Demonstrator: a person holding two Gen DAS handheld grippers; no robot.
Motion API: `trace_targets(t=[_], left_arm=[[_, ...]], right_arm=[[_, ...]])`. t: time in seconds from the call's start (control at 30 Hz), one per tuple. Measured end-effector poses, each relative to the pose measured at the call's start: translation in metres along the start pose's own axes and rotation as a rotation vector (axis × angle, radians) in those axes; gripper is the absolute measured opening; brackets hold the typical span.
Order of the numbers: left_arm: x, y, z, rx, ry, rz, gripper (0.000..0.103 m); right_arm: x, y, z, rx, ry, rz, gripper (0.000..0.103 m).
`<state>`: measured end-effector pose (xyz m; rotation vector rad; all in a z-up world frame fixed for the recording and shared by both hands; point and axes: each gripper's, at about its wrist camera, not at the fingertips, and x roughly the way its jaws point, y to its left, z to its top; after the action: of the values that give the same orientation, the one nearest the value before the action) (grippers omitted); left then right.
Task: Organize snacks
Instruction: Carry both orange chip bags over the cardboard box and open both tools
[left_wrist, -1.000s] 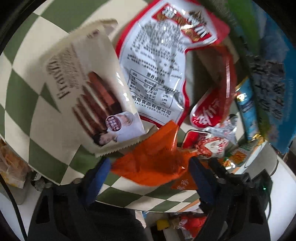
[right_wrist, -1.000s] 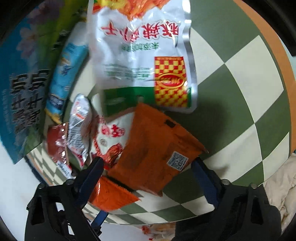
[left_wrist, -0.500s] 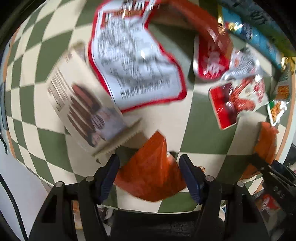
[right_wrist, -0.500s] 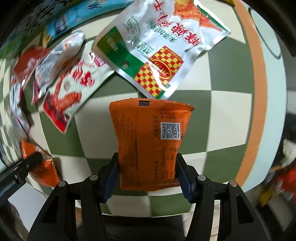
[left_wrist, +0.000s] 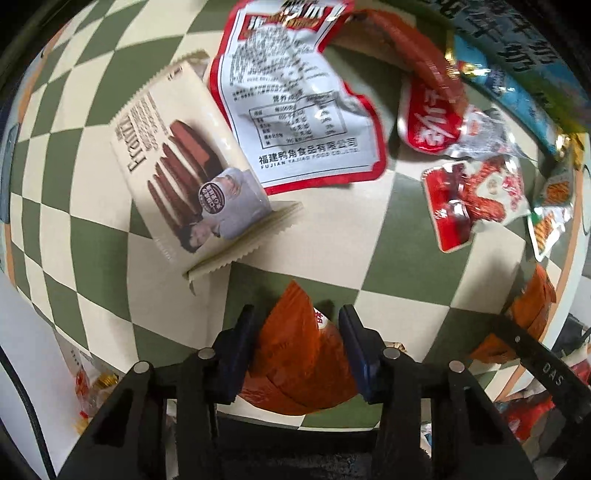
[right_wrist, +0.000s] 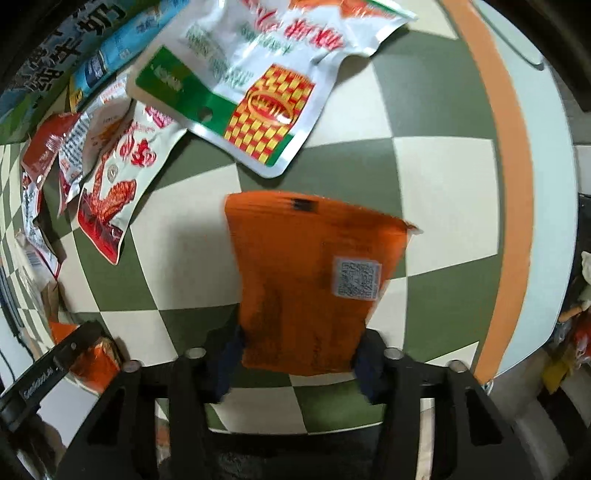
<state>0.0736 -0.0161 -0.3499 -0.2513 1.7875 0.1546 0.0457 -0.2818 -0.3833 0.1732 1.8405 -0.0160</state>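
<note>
My left gripper (left_wrist: 297, 325) is shut on a crumpled orange snack packet (left_wrist: 299, 354) and holds it above the green-and-cream checked table (left_wrist: 406, 258). My right gripper (right_wrist: 301, 350) is shut on a flat orange packet with a QR code (right_wrist: 314, 280), also held above the table (right_wrist: 443, 177). The right gripper and its packet show at the right edge of the left wrist view (left_wrist: 532, 314). The left gripper and its packet show at the lower left of the right wrist view (right_wrist: 88, 354).
On the table lie a beige wafer packet (left_wrist: 184, 173), a white red-edged packet (left_wrist: 295, 107), small red-and-white packets (left_wrist: 476, 199), a silver-green packet (right_wrist: 258, 92) and blue-green packets (right_wrist: 74, 55) at the back. An orange band (right_wrist: 513, 184) borders the tablecloth.
Both grippers closed on their orange packets and lifted them off the table, pulling back from the pile. The two orange packets, which lay together, are now apart.
</note>
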Motion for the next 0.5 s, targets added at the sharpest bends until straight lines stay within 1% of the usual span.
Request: trace_targets(t=[0.1,0.2,0.27,0.4,0.43,0.47,0.5], left_arm=[[-0.013,-0.001,-0.011,0.035,-0.033,0.001,0.043],[-0.031,-0.006,-0.018,0.079,-0.073,0.007,0.043],[-0.041,-0.01,-0.021,0.106,-0.096,0.0,0.043],[-0.077,-0.014,-0.038,0.159,-0.154,-0.042,0.043],[-0.087,-0.007,-0.049,0.169,-0.168,-0.053,0.043],[-0.1,-0.007,-0.052,0.185,-0.188,-0.068,0.043],[-0.113,-0.012,-0.044,0.196,-0.201,-0.077,0.043]], right_arm=[[-0.014,0.005,-0.005,-0.009,-0.019,0.0,0.047],[-0.024,0.01,-0.016,-0.028,-0.053,0.015,0.046],[-0.033,0.021,-0.023,-0.046,-0.08,0.026,0.046],[-0.062,0.029,-0.042,-0.079,-0.131,0.068,0.046],[-0.07,0.031,-0.046,-0.086,-0.142,0.08,0.046],[-0.078,0.033,-0.05,-0.093,-0.155,0.094,0.046],[-0.084,0.041,-0.04,-0.096,-0.163,0.104,0.046]])
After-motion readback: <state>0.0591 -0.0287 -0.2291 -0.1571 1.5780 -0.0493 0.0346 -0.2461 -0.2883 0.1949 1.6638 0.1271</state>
